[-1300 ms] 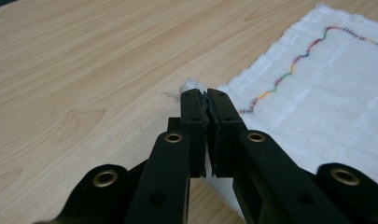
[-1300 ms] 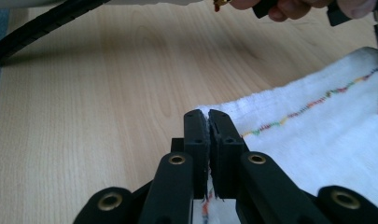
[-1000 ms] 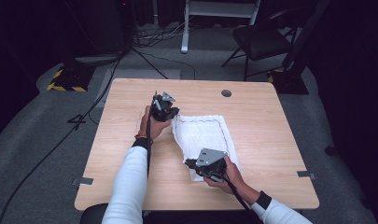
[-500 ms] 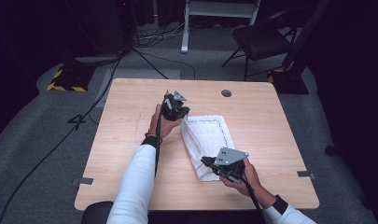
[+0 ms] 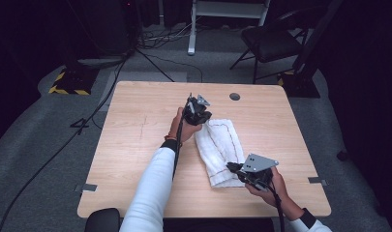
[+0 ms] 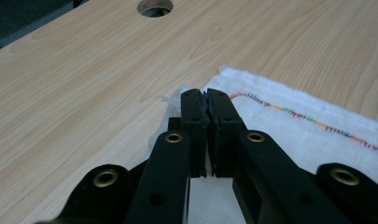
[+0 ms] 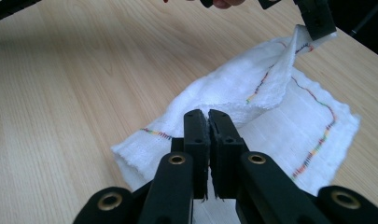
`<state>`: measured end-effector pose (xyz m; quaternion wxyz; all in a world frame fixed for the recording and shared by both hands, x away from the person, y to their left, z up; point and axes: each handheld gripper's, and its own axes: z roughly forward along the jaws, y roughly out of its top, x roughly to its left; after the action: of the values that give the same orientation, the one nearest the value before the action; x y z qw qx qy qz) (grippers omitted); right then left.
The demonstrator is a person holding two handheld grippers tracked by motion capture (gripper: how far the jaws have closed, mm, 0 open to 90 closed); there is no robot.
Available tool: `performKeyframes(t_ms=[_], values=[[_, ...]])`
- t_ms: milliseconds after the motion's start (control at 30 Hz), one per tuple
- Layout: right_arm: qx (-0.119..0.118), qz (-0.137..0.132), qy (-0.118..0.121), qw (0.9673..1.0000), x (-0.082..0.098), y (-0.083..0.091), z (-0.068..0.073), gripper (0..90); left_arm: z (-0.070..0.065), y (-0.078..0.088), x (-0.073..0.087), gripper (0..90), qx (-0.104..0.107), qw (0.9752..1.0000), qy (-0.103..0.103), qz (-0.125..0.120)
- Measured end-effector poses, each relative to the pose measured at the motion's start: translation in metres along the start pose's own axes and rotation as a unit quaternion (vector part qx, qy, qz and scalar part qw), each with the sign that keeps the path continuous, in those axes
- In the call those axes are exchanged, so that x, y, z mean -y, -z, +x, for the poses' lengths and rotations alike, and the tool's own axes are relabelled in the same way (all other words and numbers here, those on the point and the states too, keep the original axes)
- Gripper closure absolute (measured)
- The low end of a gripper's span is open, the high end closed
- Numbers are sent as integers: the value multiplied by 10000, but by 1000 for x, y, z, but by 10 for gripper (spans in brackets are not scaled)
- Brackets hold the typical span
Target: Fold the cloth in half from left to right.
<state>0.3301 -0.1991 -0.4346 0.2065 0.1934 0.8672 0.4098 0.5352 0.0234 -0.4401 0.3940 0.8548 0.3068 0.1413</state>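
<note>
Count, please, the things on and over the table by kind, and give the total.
White cloth with coloured stitching: 1
Handheld tools, left tool and right tool, each shut on an end of the cloth: 2
Round hole in the table top: 1
Total: 4

No text, label, brand name or number can be read anywhere in these pictures. The one sign-like marking is the yellow and black hazard striping [image 5: 67, 90] on the edge of a dark base on the floor, beyond the far left corner of the desk [image 5: 135, 145] in the high view; it carries no words.
</note>
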Motion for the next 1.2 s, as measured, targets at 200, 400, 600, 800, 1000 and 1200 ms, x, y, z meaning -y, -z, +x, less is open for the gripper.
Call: performKeyframes(t_ms=[200,400,600,800,1000,1200], values=[[119,40,-111,9999,12,13,-7,864,-12,-12,-12,862,89,9999,-129,30],[180,133,-172,9996,23,21,-10,864,-20,-24,-24,862,157,9996,-233,69],[194,259,-252,9992,32,26,-12,863,-31,-38,-32,862,179,9994,-291,2],[201,424,-372,9982,43,27,-13,845,-40,-53,-37,857,168,9994,-301,98],[374,664,-560,9955,52,25,-16,585,-44,-49,-32,580,334,9993,-95,122],[384,719,-605,9948,52,22,-19,477,-48,-10,-13,343,403,9991,-116,89]])
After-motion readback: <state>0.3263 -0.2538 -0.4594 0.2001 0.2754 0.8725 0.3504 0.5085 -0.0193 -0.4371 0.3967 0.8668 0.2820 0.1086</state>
